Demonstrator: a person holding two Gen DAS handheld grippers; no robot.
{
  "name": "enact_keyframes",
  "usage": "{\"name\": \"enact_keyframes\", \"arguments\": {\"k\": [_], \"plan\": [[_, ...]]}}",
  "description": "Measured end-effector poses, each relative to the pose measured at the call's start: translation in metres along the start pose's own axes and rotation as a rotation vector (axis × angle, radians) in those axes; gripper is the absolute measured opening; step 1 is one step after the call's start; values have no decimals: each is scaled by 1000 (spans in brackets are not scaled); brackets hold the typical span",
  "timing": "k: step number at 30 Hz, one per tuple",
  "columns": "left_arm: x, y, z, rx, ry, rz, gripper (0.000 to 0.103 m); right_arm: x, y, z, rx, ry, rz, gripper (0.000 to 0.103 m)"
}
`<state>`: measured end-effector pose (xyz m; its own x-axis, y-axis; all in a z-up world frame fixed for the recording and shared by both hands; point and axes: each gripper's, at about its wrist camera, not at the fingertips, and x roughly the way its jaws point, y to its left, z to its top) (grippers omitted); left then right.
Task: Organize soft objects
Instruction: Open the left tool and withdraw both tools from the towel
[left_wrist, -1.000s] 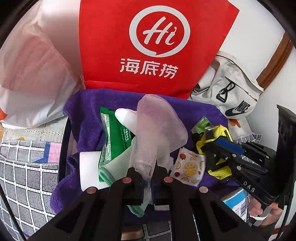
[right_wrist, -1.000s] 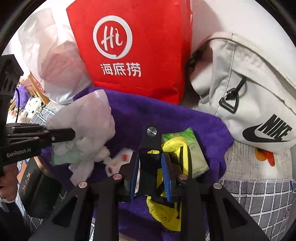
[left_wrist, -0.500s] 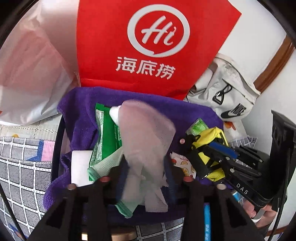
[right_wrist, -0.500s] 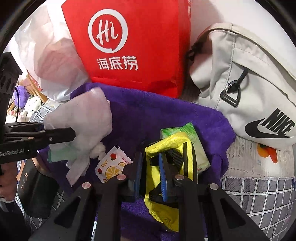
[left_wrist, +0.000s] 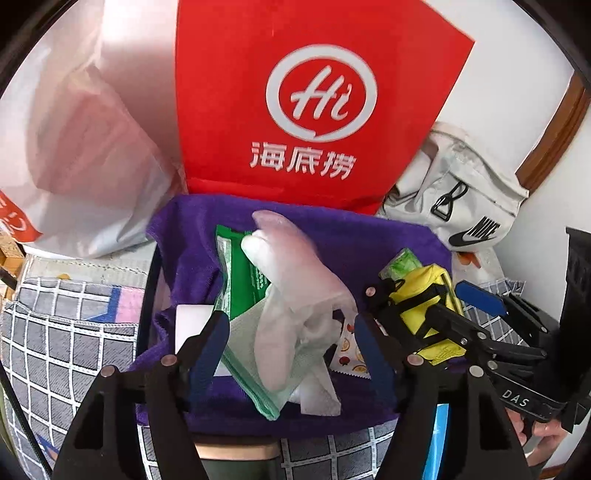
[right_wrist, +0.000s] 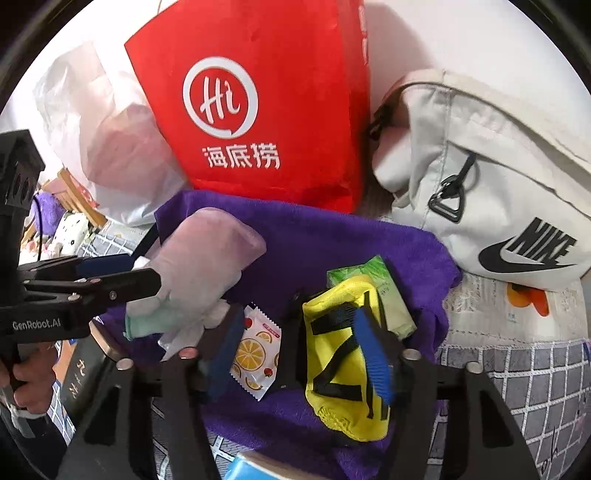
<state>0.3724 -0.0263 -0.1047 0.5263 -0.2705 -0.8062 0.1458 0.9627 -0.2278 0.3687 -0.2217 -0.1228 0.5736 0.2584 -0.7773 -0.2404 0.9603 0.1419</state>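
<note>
My left gripper (left_wrist: 290, 334) has just been opening; its jaws stand wide around the pale pink glove (left_wrist: 295, 280), which lies loose on the purple towel (left_wrist: 343, 236). My right gripper (right_wrist: 301, 345) has also just spread, its pads clear of the yellow pouch (right_wrist: 347, 373) lying between them on the towel.

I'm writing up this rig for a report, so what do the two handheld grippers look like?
Both are black plastic with angular cut-out fingers, silver bolt heads and ribbed blue pads. The left gripper carries white "GenRobot.AI" lettering on its side; the right gripper shows "DAS". No sleeves show.
</note>
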Motion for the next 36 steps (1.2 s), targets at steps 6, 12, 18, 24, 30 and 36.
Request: {"name": "enact_keyframes", "arguments": {"k": [6, 12, 18, 24, 30, 36], "plan": [[-28, -2, -4, -6, -42, 15, 69, -29, -10, -12, 97, -15, 51, 66], [-56, -15, -17, 30, -55, 26, 69, -58, -8, -29, 99, 3, -6, 68], [-93, -23, -44, 18, -84, 49, 74, -98, 4, -53, 126, -28, -12, 71], [-124, -32, -83, 2, -80, 56, 76, -148, 25, -82, 100, -94, -54, 90], [-159, -43, -118, -1, -108, 65, 84, -182, 39, -115, 98, -111, -124, 99], [-198, -58, -149, 35, -171, 136, 88, -216, 53, -145, 86, -143, -163, 101]]}}
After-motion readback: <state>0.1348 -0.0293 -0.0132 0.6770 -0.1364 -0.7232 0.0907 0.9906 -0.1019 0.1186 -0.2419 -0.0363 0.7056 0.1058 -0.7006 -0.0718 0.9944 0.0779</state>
